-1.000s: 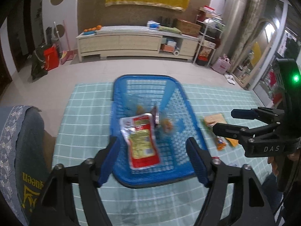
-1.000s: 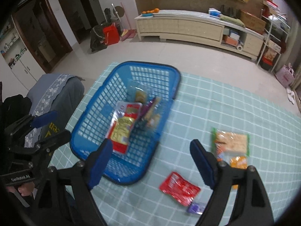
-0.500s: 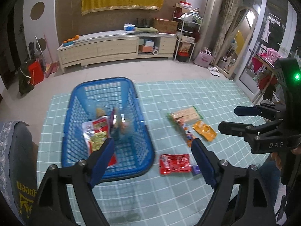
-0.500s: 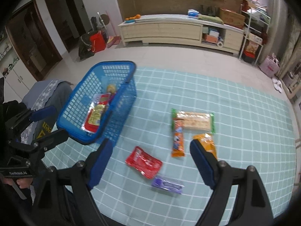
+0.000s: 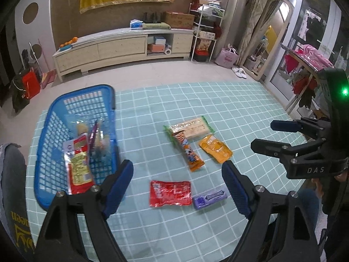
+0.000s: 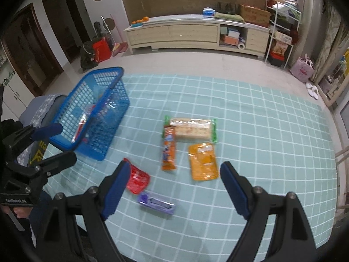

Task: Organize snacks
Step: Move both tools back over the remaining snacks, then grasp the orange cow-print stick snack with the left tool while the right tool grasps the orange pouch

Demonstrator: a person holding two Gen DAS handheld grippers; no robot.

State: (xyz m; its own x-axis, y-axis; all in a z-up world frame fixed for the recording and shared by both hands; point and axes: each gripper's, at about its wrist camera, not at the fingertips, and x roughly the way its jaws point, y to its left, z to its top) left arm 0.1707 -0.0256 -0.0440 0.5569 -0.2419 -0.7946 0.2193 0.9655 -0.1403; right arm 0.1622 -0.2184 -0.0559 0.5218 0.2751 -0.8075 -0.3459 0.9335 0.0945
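The contents of the blue perforated plastic basket (image 5: 74, 144) are partly blurred; only a red-and-yellow glossy packet (image 5: 78, 163) and a slim purple wrapper (image 5: 93, 134) read clearly, the rest hidden behind the lattice wall. The basket stands at the left on a pale green checked tablecloth (image 5: 218, 100). To its right lie a green-edged clear cracker pack (image 5: 194, 127), a long orange snack bar (image 5: 188, 150) overlapping the pack's left end, a flat orange pouch (image 5: 214, 148), a crinkled red foil packet (image 5: 170, 193) and a small purple rectangular packet (image 5: 209, 196), the last two touching. The left gripper (image 5: 177, 187) is spread wide above the red packet, holding nothing. The right gripper (image 6: 172, 187) is likewise spread, empty, its left finger covering part of the red packet.
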